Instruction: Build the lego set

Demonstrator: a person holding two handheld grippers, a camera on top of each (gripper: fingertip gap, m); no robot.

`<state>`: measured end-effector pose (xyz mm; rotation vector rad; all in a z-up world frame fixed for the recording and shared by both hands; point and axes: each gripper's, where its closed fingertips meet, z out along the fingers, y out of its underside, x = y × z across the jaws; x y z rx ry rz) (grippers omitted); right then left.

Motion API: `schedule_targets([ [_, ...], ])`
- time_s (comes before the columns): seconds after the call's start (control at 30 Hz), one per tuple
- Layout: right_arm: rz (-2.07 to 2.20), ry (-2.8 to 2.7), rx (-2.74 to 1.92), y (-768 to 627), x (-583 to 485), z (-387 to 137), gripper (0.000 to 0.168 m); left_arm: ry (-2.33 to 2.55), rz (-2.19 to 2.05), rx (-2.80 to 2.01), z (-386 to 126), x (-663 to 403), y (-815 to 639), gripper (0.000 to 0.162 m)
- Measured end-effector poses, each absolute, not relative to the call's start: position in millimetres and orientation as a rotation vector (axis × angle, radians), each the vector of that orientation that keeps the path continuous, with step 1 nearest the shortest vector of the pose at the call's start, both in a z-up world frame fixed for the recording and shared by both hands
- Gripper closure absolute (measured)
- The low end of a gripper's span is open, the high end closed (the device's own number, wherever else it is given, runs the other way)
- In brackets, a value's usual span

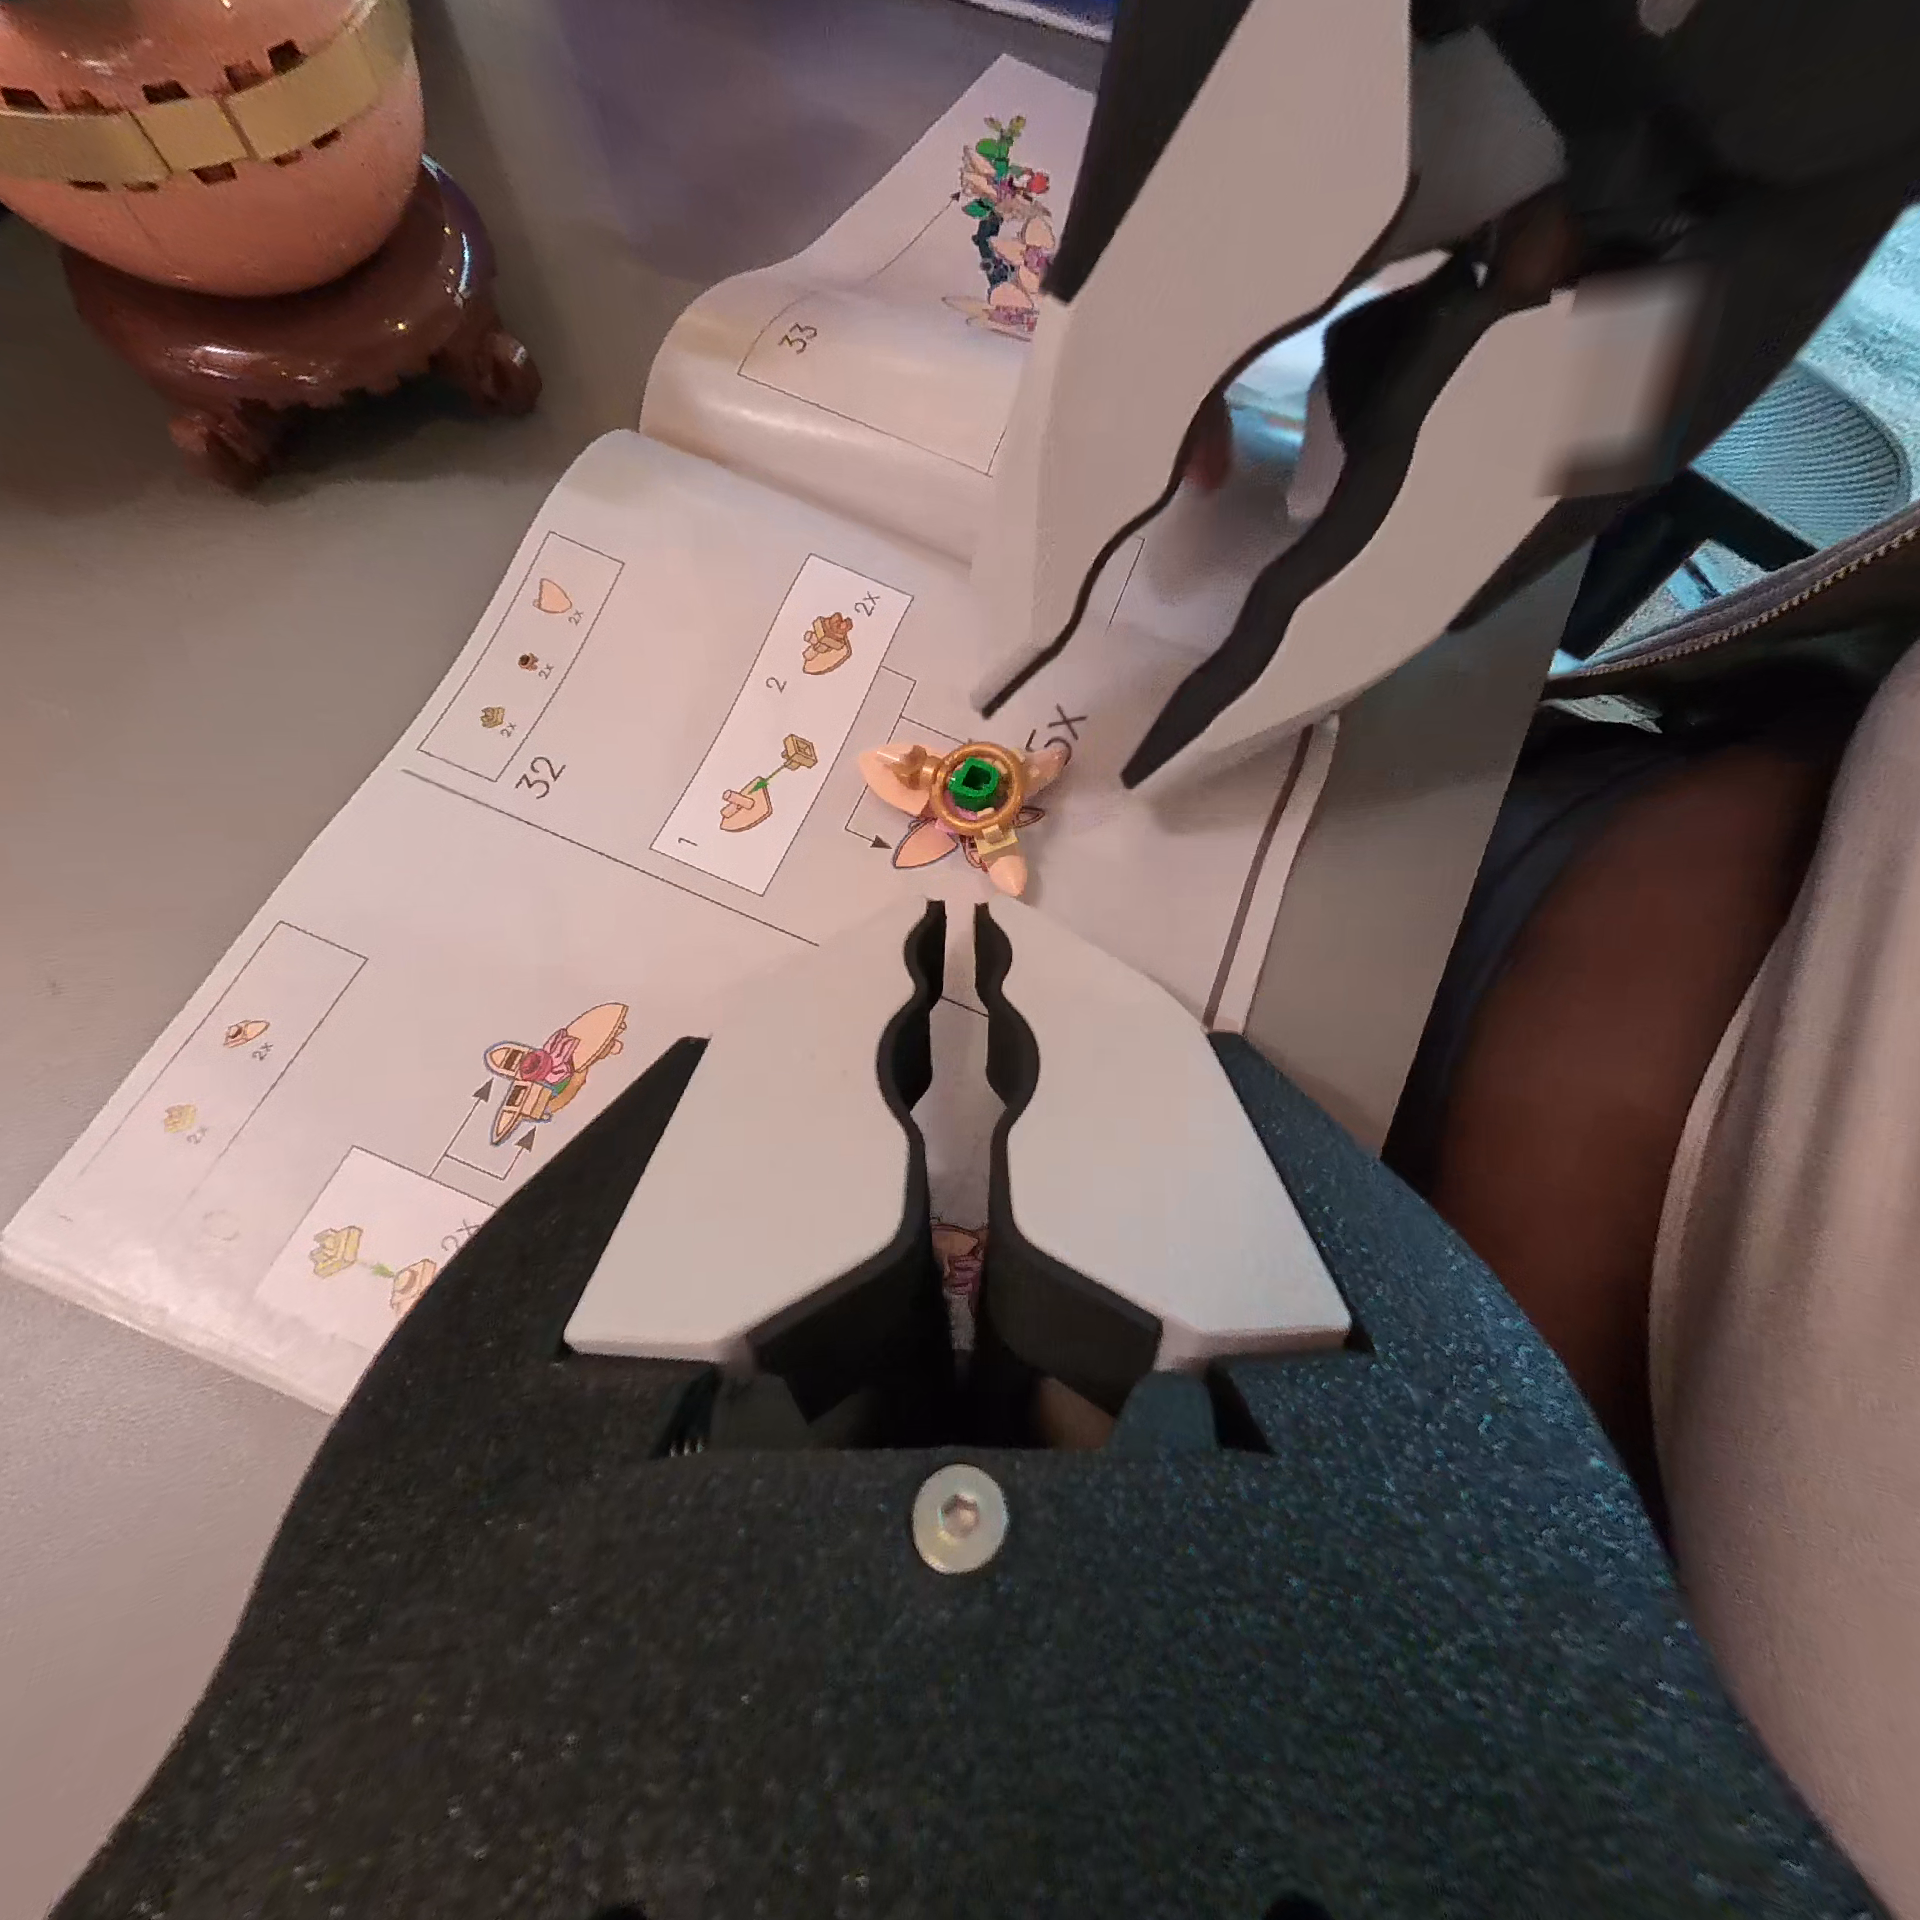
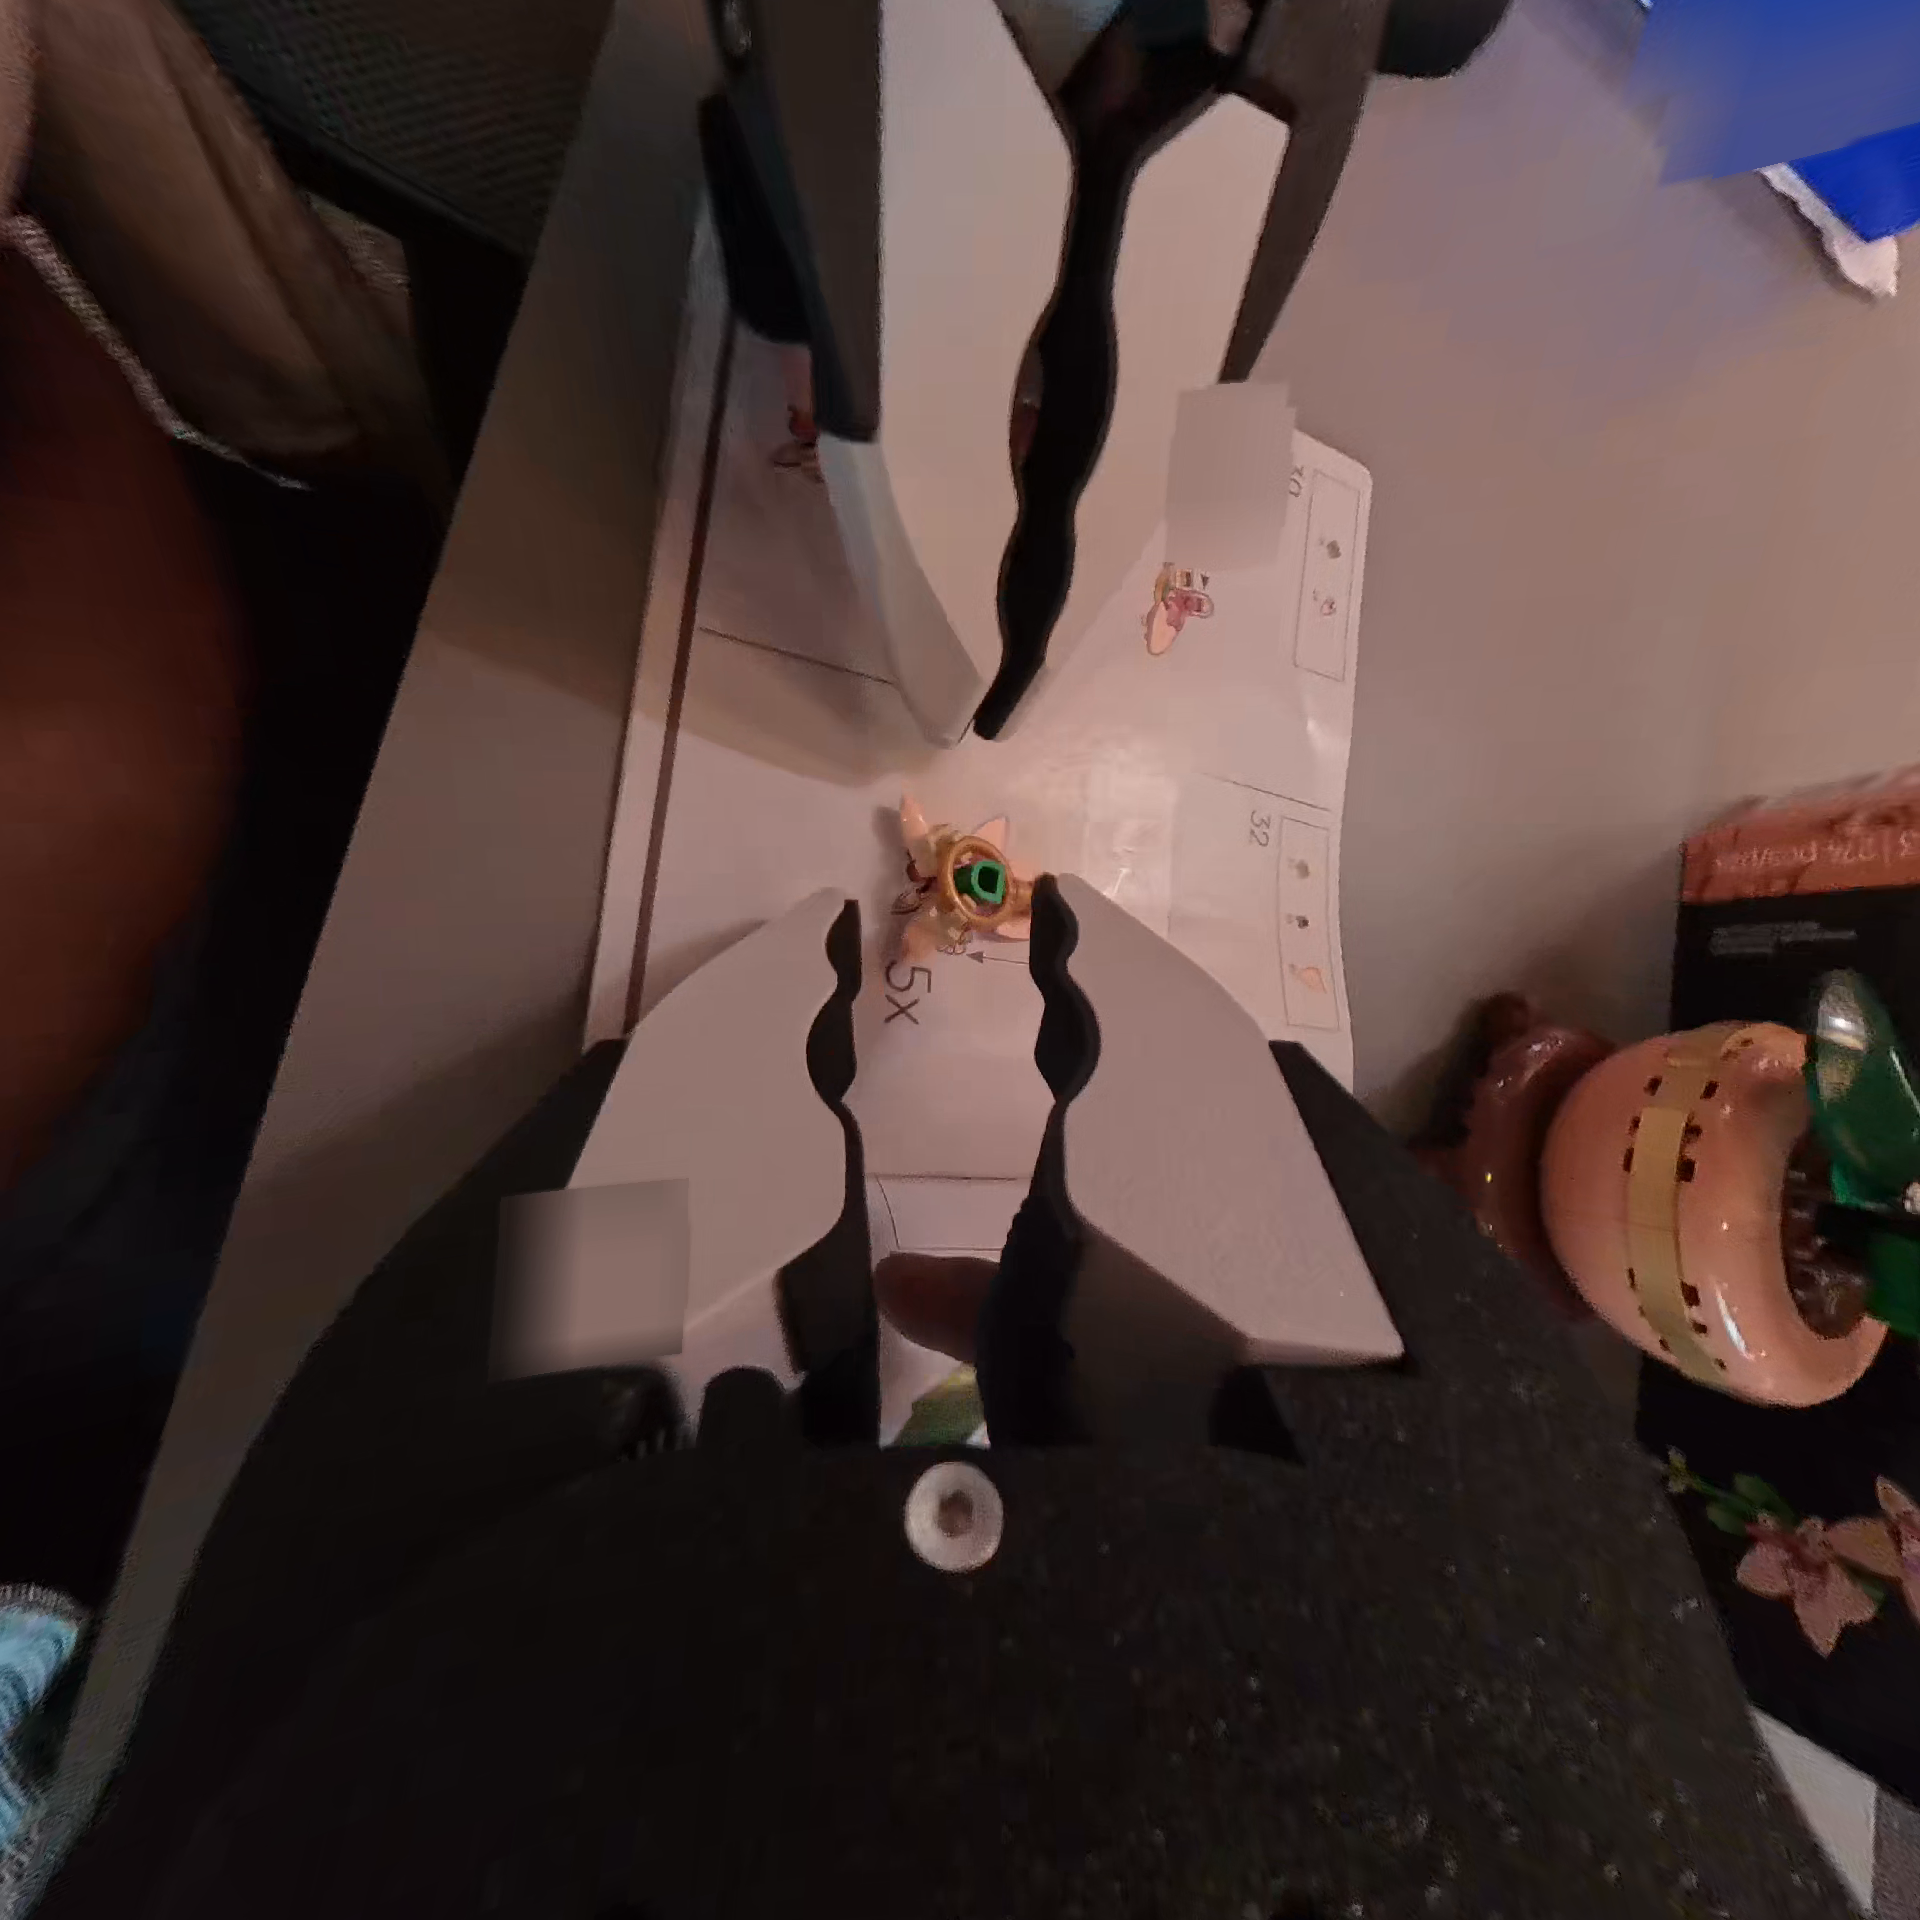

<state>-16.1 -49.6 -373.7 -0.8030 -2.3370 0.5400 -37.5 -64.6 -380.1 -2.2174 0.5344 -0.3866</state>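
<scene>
Only right view shows green leaf (image 2: 1860, 1081) in pot (image 2: 1704, 1205), left view crops it

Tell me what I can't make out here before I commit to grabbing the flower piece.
- Underside of the flower piece: it lies on the instruction booklet, so its base is hidden in both views.
- Contact: in the right wrist view the right hand-held gripper overlaps the flower piece; whether it touches cannot be told.
- Pot: cut off by the left wrist view's top edge.
- Booklet drawings beneath the left hand-held gripper: covered.
</scene>
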Motion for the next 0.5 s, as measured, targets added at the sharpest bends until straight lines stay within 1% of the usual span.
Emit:
schedule_targets([
  [0.07, 0.504, -2.299, -0.831, -50, -18, -378, 0.140, 0.534, -0.387, -2.219, -381, -38, -64, 0.157],
  [0.23, 0.415, -2.238, -0.811, -49, -24, -379, 0.160, 0.481, -0.425, -2.163, -371, -43, -65, 0.157],
  [0.37, 0.301, -2.239, -0.742, -45, -26, -381, 0.162, 0.419, -0.413, -2.107, -360, -55, -65, 0.157],
  [0.5, 0.305, -2.226, -0.738, -46, -27, -381, 0.162, 0.367, -0.384, -2.059, -349, -72, -68, 0.157],
])
